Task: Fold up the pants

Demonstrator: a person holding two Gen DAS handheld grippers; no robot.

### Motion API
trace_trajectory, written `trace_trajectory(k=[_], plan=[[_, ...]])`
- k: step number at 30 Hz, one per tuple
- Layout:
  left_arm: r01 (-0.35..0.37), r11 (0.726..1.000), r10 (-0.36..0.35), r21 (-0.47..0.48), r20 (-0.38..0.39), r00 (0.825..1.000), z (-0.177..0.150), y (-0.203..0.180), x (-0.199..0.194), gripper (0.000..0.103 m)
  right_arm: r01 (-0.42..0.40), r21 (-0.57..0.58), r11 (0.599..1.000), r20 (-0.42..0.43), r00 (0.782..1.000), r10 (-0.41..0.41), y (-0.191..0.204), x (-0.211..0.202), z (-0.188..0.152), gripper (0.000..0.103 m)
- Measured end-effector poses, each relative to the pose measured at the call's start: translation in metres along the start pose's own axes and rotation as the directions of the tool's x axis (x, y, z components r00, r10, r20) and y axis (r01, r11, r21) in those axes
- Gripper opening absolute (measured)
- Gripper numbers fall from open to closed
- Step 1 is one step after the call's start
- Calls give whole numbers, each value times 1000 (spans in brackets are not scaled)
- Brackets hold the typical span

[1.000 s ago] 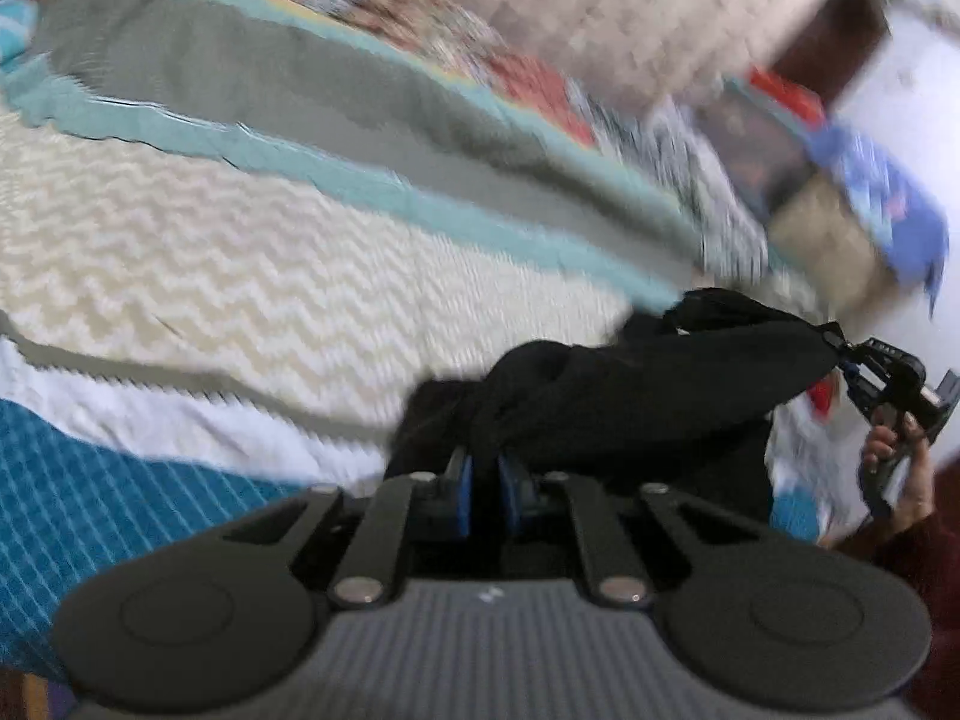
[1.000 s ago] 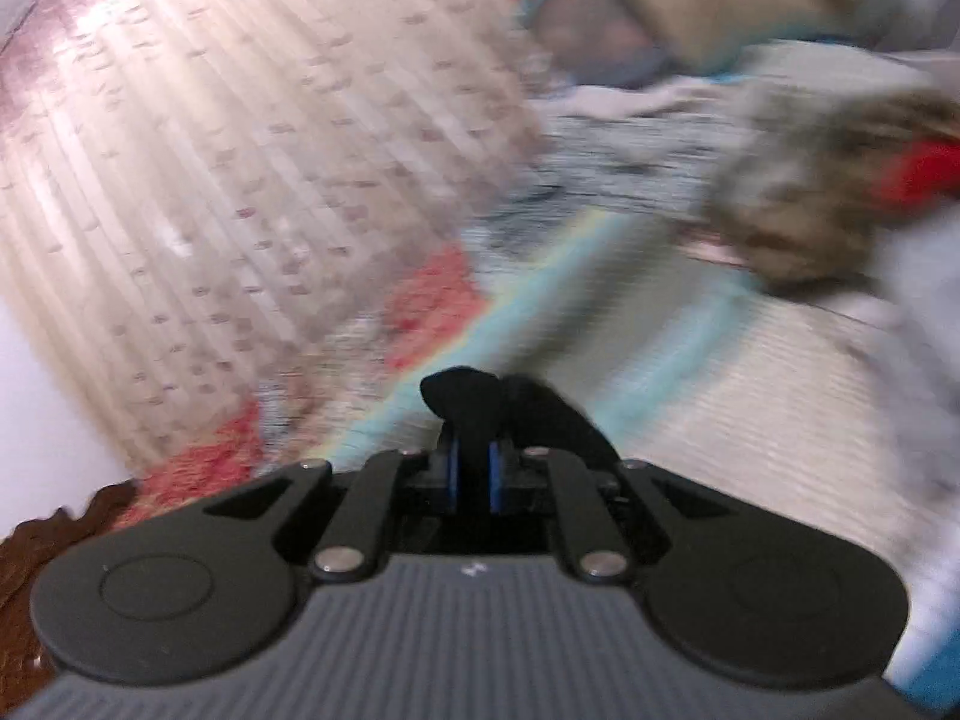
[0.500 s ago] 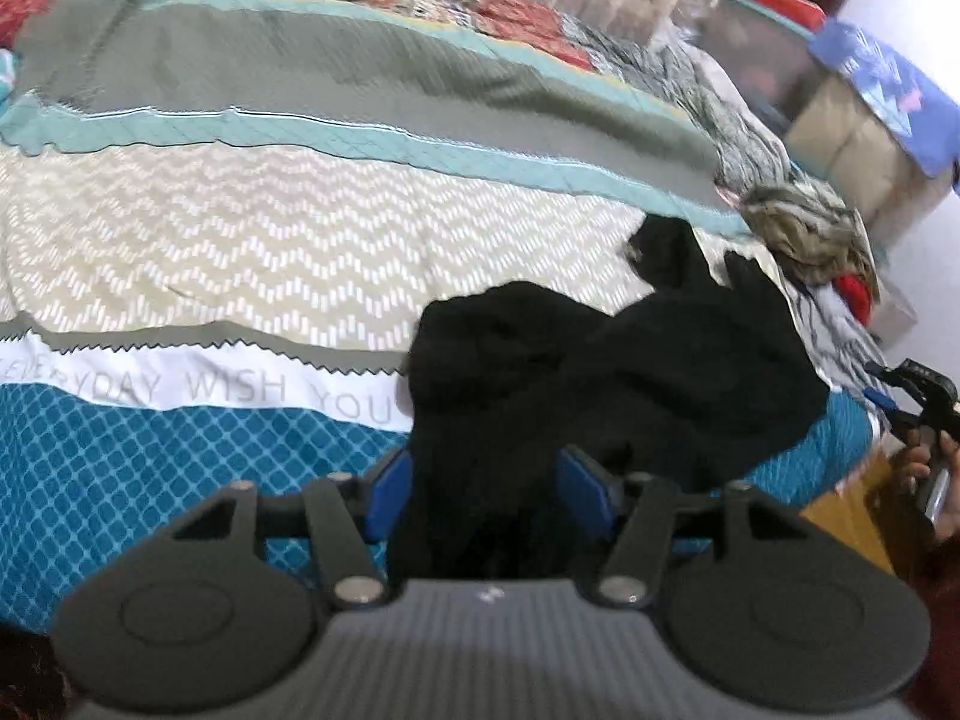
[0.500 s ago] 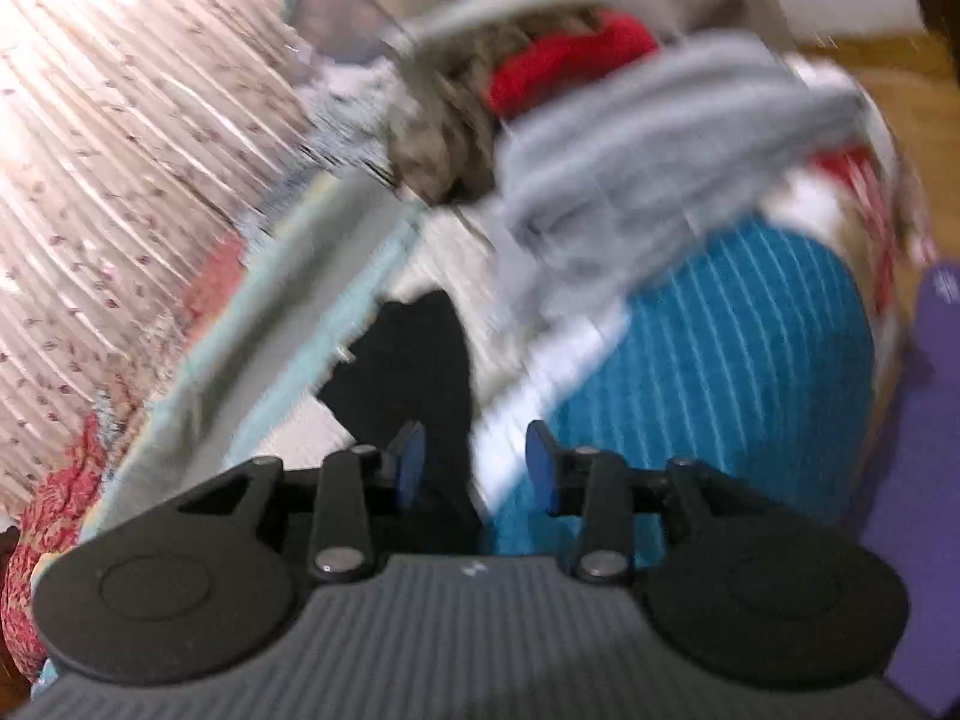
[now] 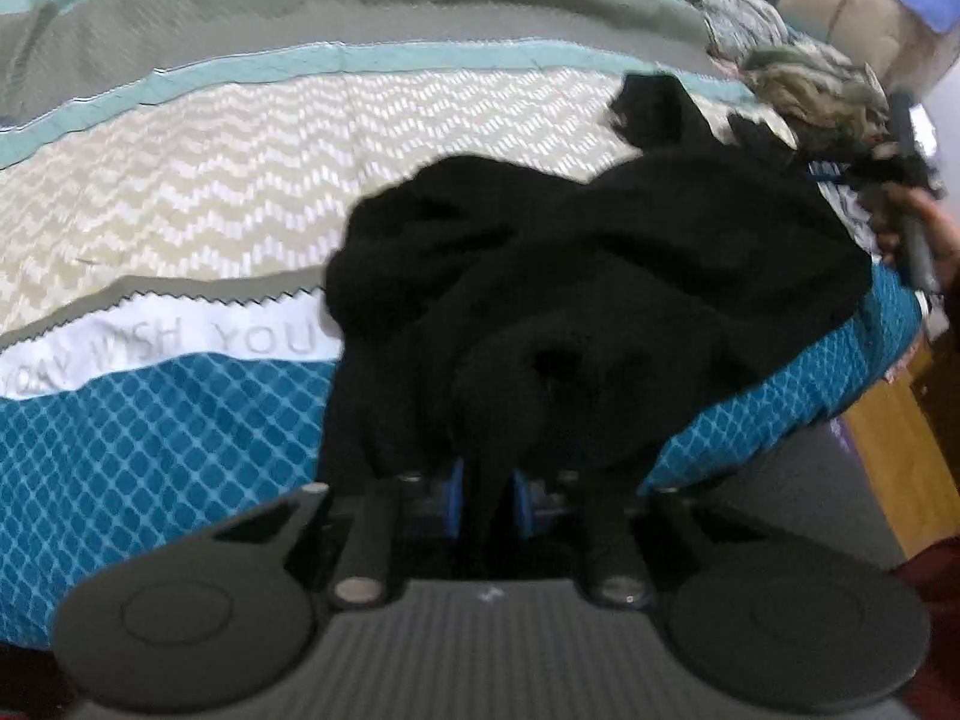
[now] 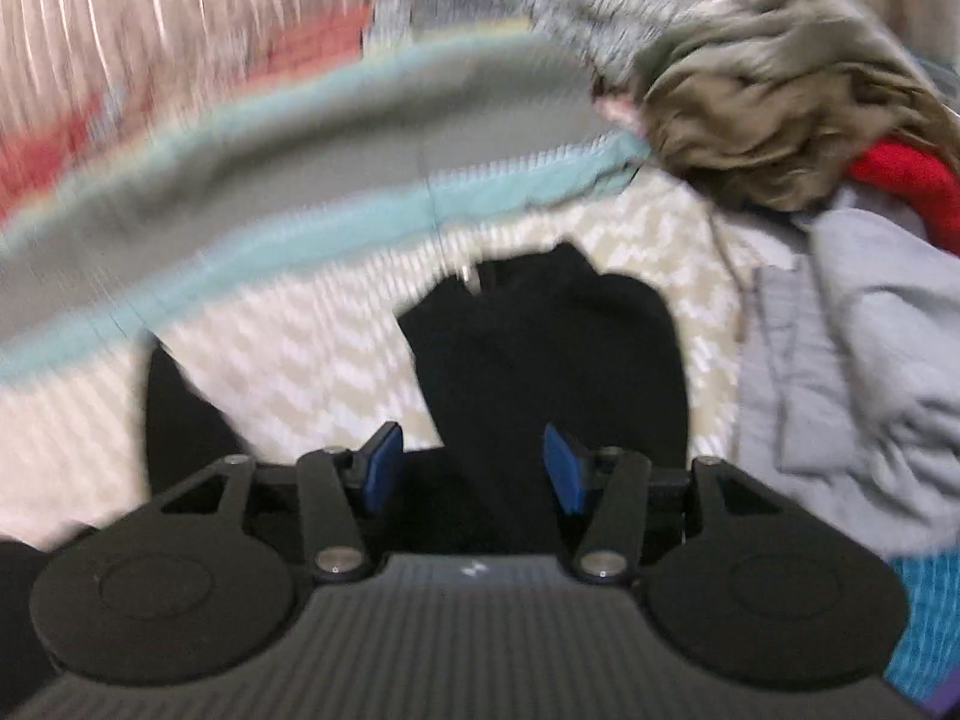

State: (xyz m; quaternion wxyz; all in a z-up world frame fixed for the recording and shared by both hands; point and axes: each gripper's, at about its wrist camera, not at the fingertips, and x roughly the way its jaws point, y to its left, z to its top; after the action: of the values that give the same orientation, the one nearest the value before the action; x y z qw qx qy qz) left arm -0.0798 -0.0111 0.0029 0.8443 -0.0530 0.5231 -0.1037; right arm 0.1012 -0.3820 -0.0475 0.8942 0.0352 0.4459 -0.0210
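Since a second ago, when you held the black fabric pants (image 5: 600, 264) stretched in the air between both tools, they have dropped onto the bed and lie in a crumpled heap on the striped, patterned quilt (image 5: 180, 180). Half a second ago your left gripper (image 5: 486, 501) had its blue pads spread wide around the cloth; its jaws have just been closing, and now they are clenched on a fold of the pants at the near edge of the heap, over the teal diamond-print band by the bed's near side. Your right gripper (image 6: 468, 468) has swung in toward the bed, and its jaws have just been opening: the blue pads (image 6: 381, 465) stand well apart, released, with a black leg of the pants lying between them, and neither pad presses on it. In the left wrist view your right hand (image 5: 918, 228) shows at the right edge, just beside the far right end of the heap.

The pants spread from the teal band up across the cream zigzag band, one end reaching toward the pale teal stripe. To the right of them lie a rumpled olive-brown cloth (image 6: 780, 96), a red garment (image 6: 906, 180) and a grey quilted garment (image 6: 840, 348), the grey one just beside the pants. Both views are blurred.
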Motion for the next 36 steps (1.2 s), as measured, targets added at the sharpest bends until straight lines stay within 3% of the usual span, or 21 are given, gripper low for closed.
trace_trajectory(k=[1,3,5,8,11,13,15,17,19,21,23,28,32,34,35,36], plan=[[-9,1000,9,-4,16,1000,2,4,-5,12,39,-19,999,-26,999,-39,-1,12,-1,51],[-29,999,31,-31,74,997,4,15,-23,12,68,43,997,2,998,-68,-12,12,1,10],[-39,997,48,-68,128,991,7,28,-41,11,-5,218,976,74,997,-11,-38,-7,6,11],[-41,987,76,-156,225,971,17,58,-77,11,-127,377,918,227,973,42,-70,-58,13,10],[-24,968,112,-248,347,931,26,87,-119,11,-269,463,845,378,922,86,-96,-119,19,10],[16,952,119,-304,421,899,28,106,-145,11,-385,506,772,472,872,126,-111,-156,19,10],[38,942,133,-333,477,868,31,120,-166,11,-456,517,725,539,831,139,-116,-184,19,10],[81,934,122,-347,525,842,39,132,-179,11,-516,498,697,589,791,165,-112,-204,21,10],[97,928,127,-360,552,824,49,142,-187,11,-527,471,708,601,779,180,-99,-210,29,10],[61,925,169,-375,549,819,65,153,-182,11,-517,441,734,581,787,205,-83,-199,40,10],[36,917,197,-397,532,823,81,164,-164,11,-485,420,768,540,813,218,-64,-175,55,10],[6,874,229,-486,422,877,130,216,-93,11,-409,427,806,434,875,215,-21,-87,102,10],[-22,853,255,-521,379,890,169,234,-47,11,-359,451,817,411,896,167,11,-31,149,11],[-56,840,297,-540,371,880,189,234,-21,24,-366,455,812,400,899,181,24,-6,167,17],[-103,836,327,-539,338,883,198,230,-6,32,-342,467,816,371,913,171,27,3,168,27],[-166,830,355,-533,275,894,204,227,11,46,-291,491,821,323,936,139,30,12,165,45]])
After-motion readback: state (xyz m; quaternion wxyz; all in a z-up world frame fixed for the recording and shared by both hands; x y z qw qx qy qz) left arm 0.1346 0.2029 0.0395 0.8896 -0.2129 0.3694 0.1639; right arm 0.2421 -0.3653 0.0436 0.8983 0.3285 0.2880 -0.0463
